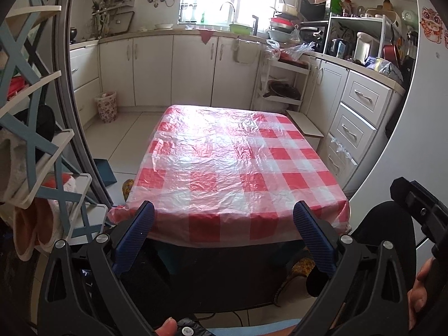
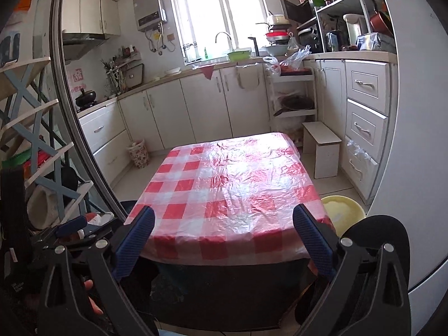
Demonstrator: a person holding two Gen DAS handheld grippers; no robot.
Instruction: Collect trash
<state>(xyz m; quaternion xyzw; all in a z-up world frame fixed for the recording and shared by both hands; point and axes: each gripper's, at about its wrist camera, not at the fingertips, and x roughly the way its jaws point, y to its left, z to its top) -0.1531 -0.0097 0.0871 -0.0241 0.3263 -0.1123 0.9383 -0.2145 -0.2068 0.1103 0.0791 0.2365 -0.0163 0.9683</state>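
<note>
Grippers (image 1: 224, 221) (image 2: 224, 224) agape | floral bin (image 1: 106, 107) holds trash

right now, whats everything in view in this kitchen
red and white checked plastic tablecloth: 1, covers the table, nothing on it
floral patterned waste basket: 1, pink on white, floor by far left cabinets
small white stool: 1, floor right of table
yellow round stool: 1, near right table corner
green basin: 1, counter by sink
white wall water heater: 1, left of window
left gripper: blue pads, open
right gripper: blue pads, open
</note>
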